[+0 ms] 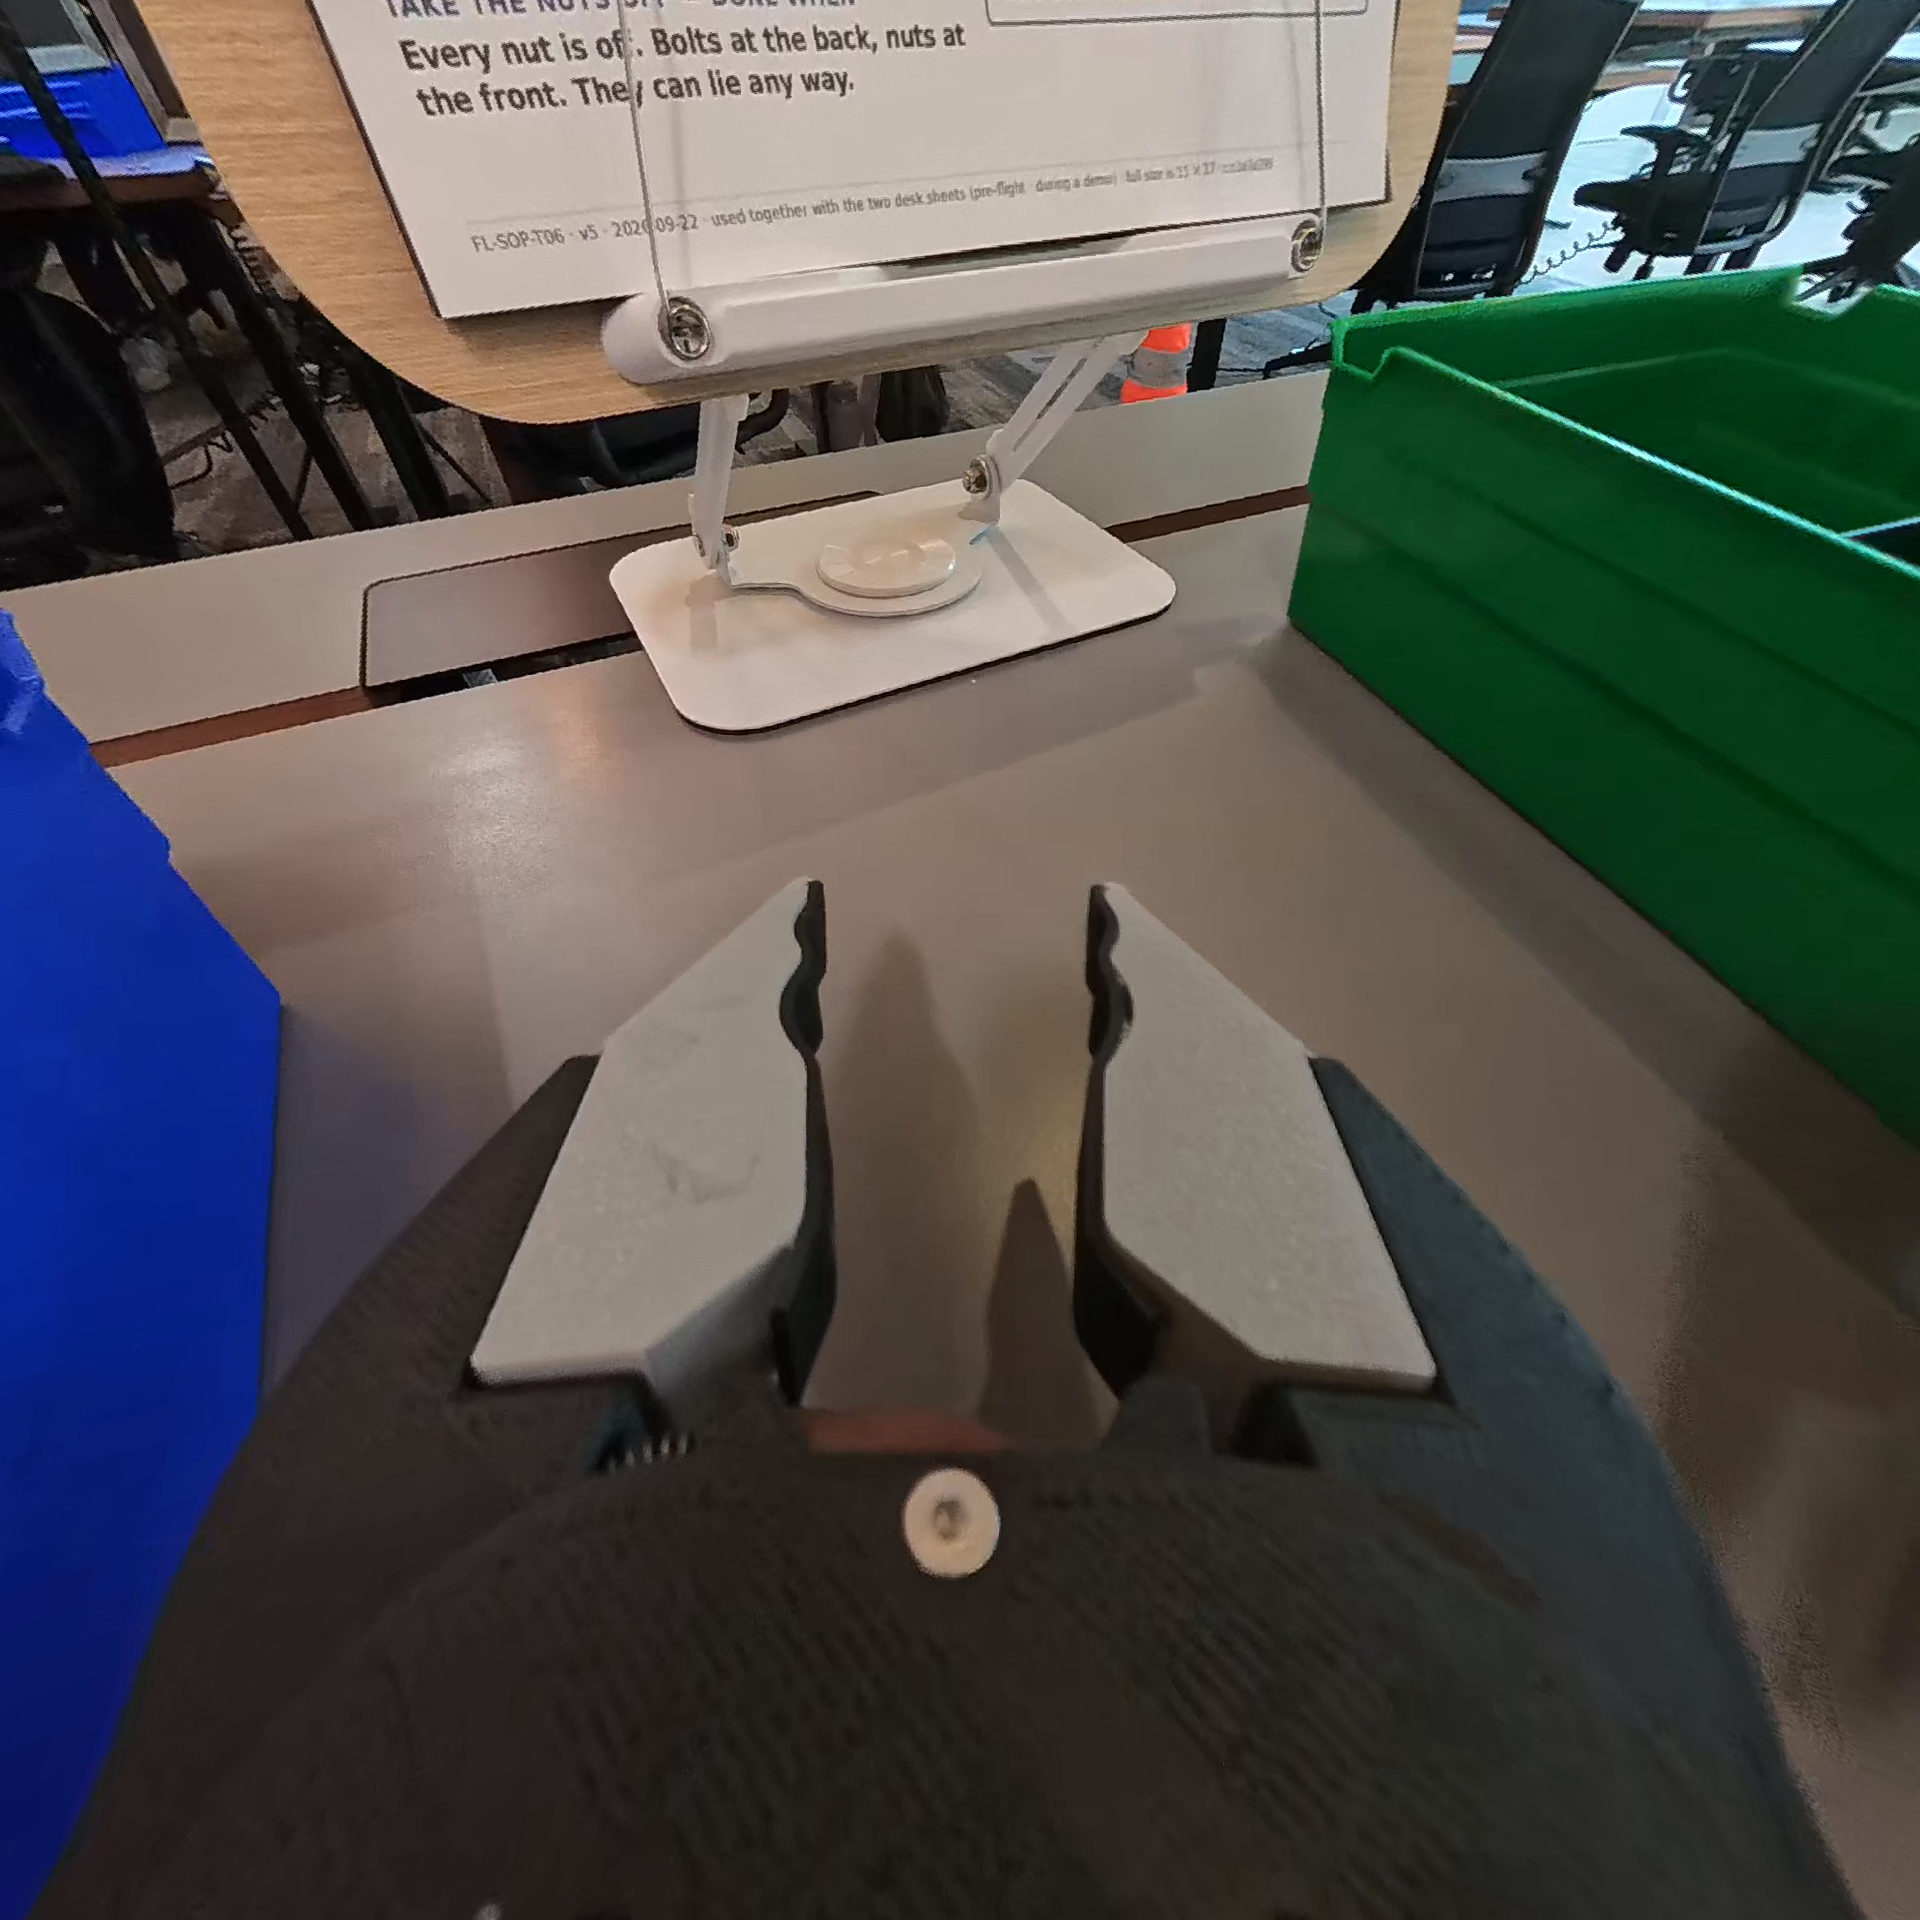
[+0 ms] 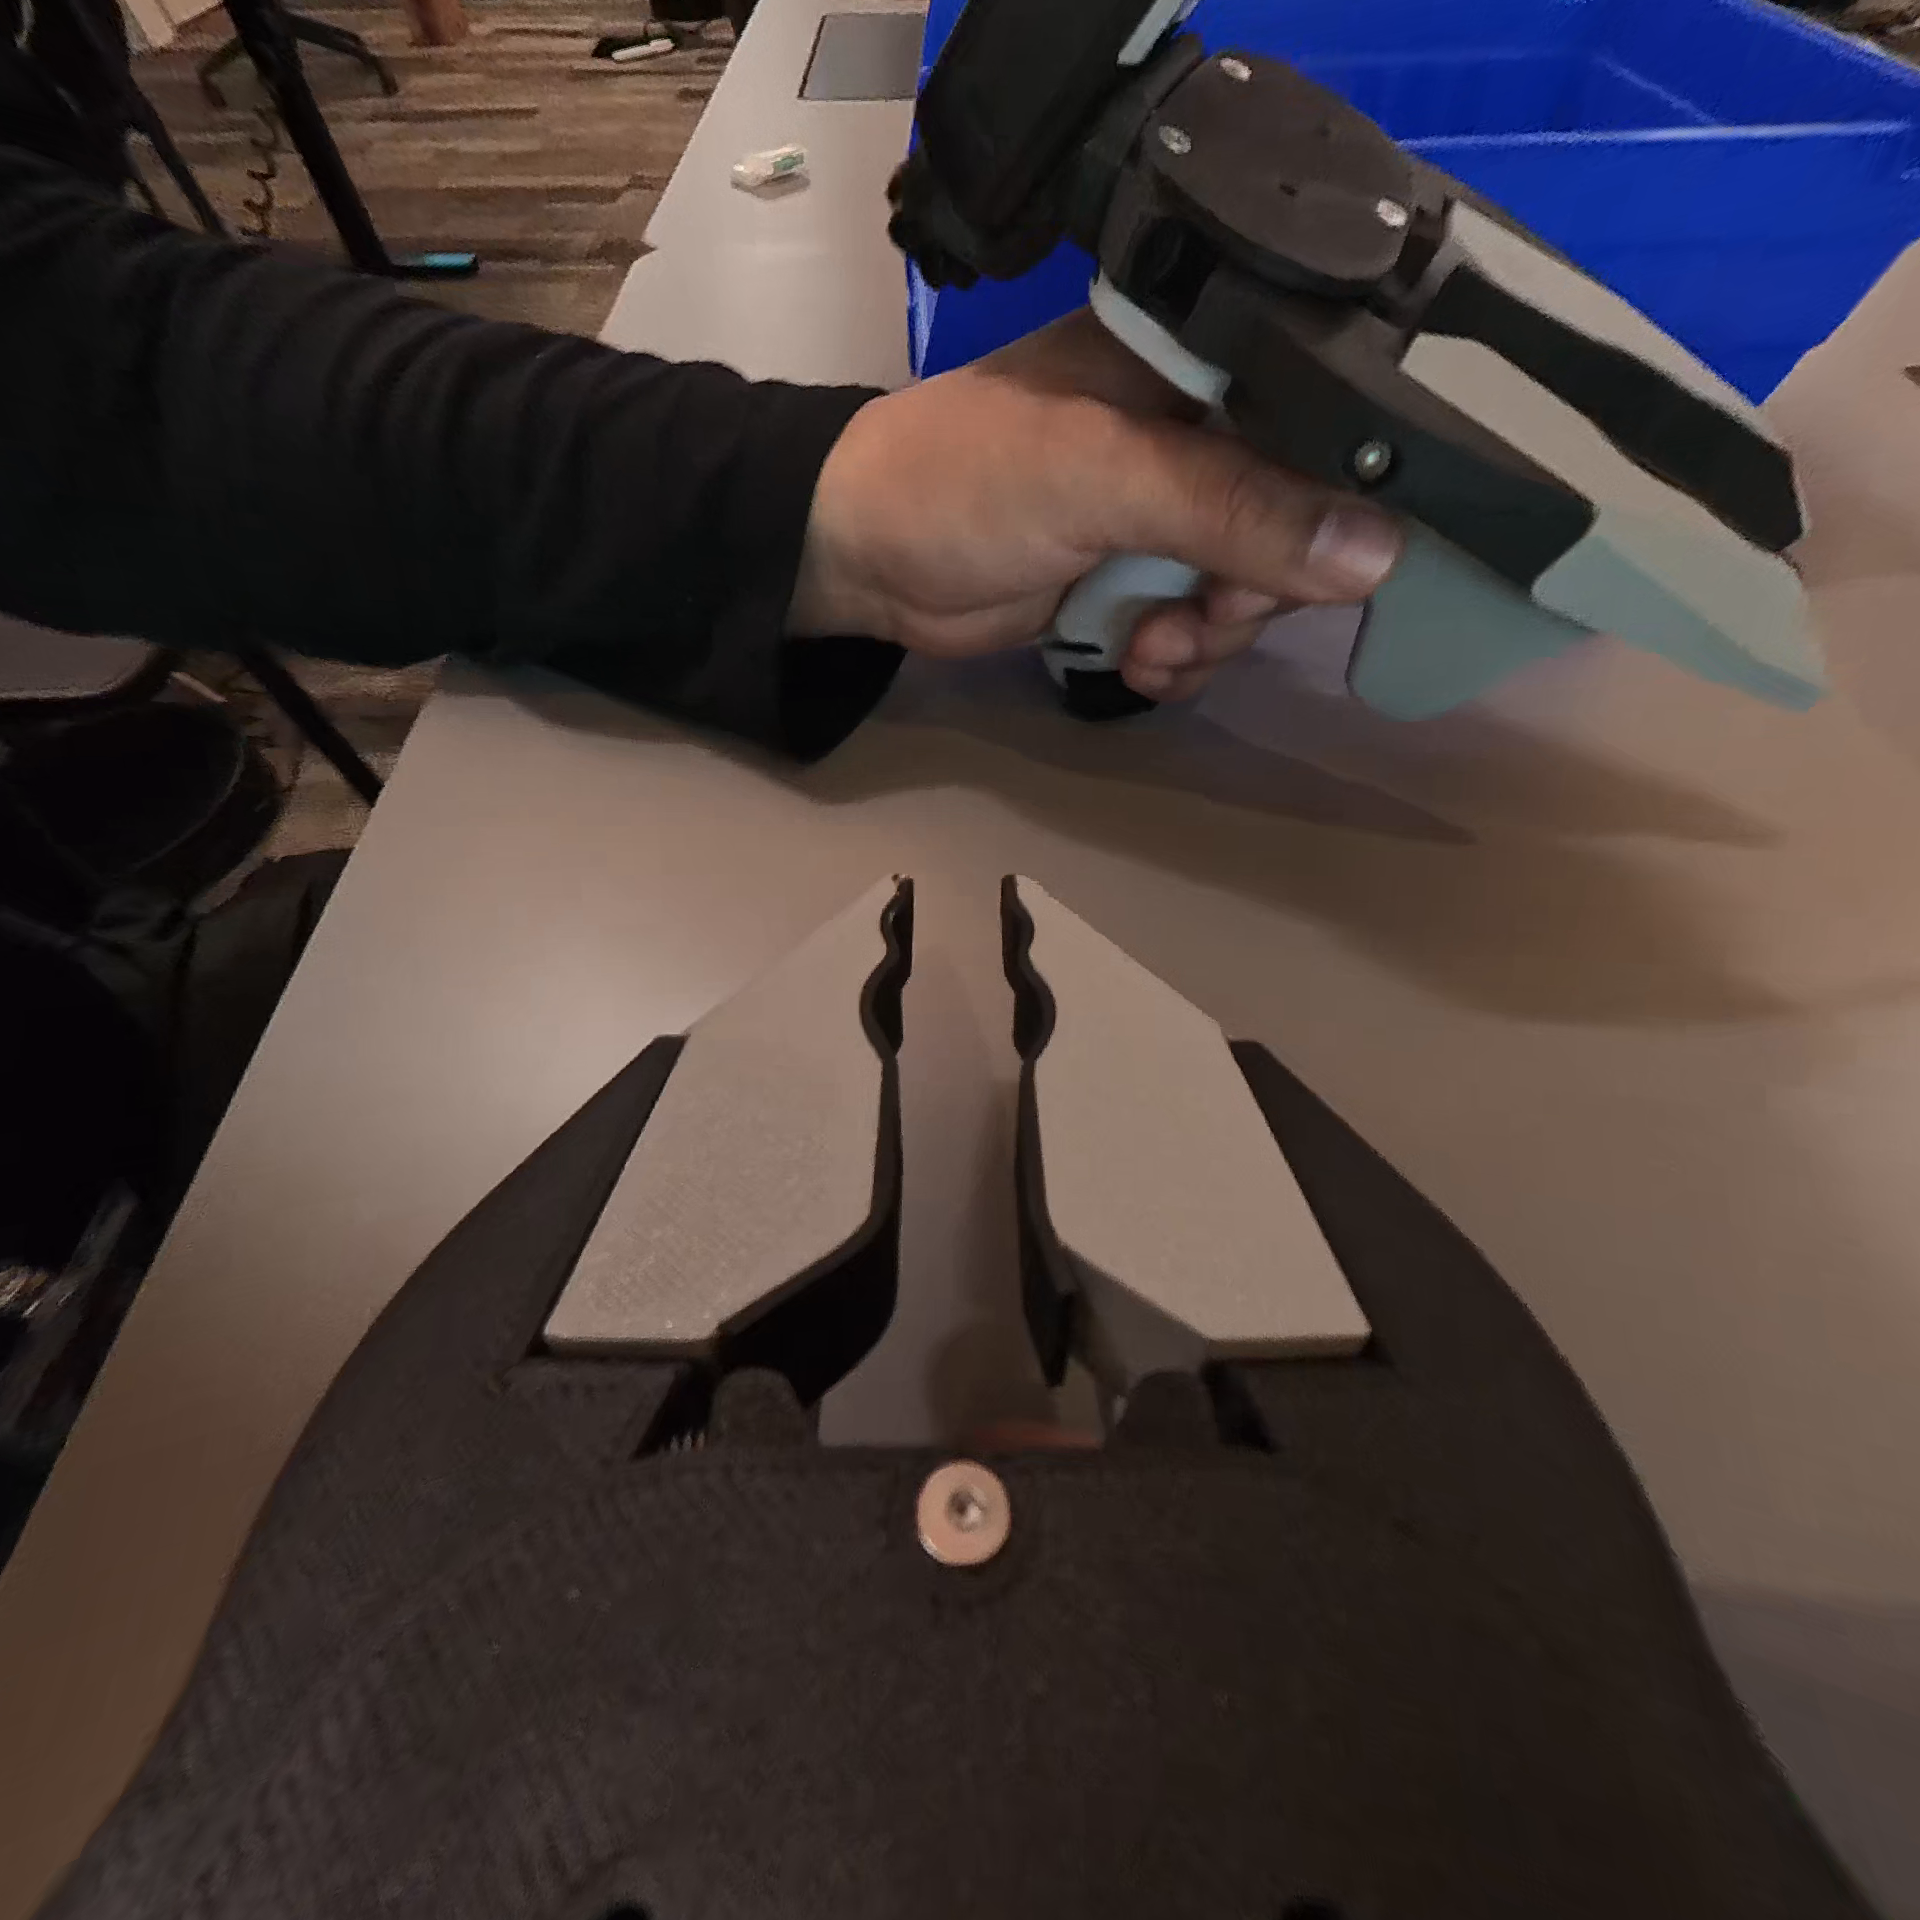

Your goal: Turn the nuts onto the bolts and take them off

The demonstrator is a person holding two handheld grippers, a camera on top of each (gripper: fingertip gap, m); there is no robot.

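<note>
Pre-pickup; no nuts or bolts visible. Left gripper (image 1: pixel 956 914) spread, empty, between blue bin (image 1: pixel 114 1143) and green bin (image 1: pixel 1621 582). Right gripper (image 2: pixel 956 904) narrowly parted, empty. Next: probably fetching parts.

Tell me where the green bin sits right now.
In the left wrist view, the green bin stands on the table at the right, beside the white document stand and opposite the blue bin.

Green bin (image 1: pixel 1621 582), blue bin (image 2: pixel 1621 197), document stand (image 1: pixel 894 603).

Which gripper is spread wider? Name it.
The left gripper: the gap between its fingertips is clearly wide in its own wrist view. The right gripper shows only a narrow slot. Both hold nothing, above the bare table.
</note>
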